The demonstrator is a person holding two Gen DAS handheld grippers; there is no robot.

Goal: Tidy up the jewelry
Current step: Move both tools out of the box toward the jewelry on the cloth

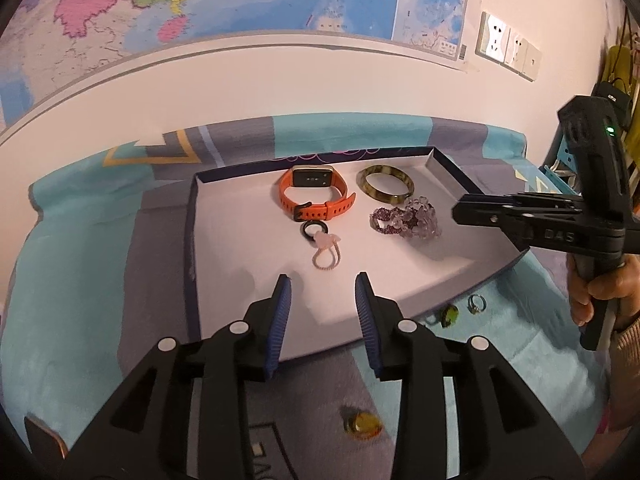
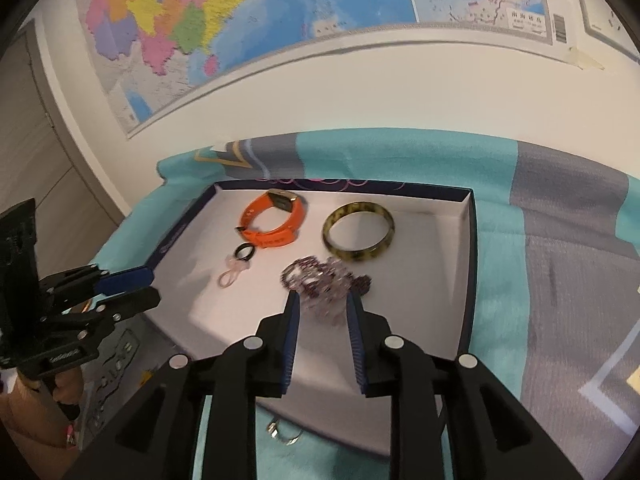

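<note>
While both grippers hover with jaws parted and empty, left gripper [image 1: 323, 284] sits over the tray [image 1: 248, 248] front, right gripper [image 2: 322, 300] just short of the bead bracelets [image 2: 320, 276]. Farther in the tray lie two small rings [image 1: 320, 246], then watch [image 1: 314, 194] and bangle [image 1: 386, 188]; more rings [image 1: 477, 303] rest on the cloth [image 1: 100, 280] outside.

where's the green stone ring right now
In the left wrist view, the green stone ring lies on the blue-grey cloth outside the white tray's near edge, beside a small silver ring.

Watch [image 1: 312, 192] left of bangle [image 1: 385, 188], both in tray [image 1: 224, 240]

Both wrist views down onto tray [image 1: 192, 240]
</note>
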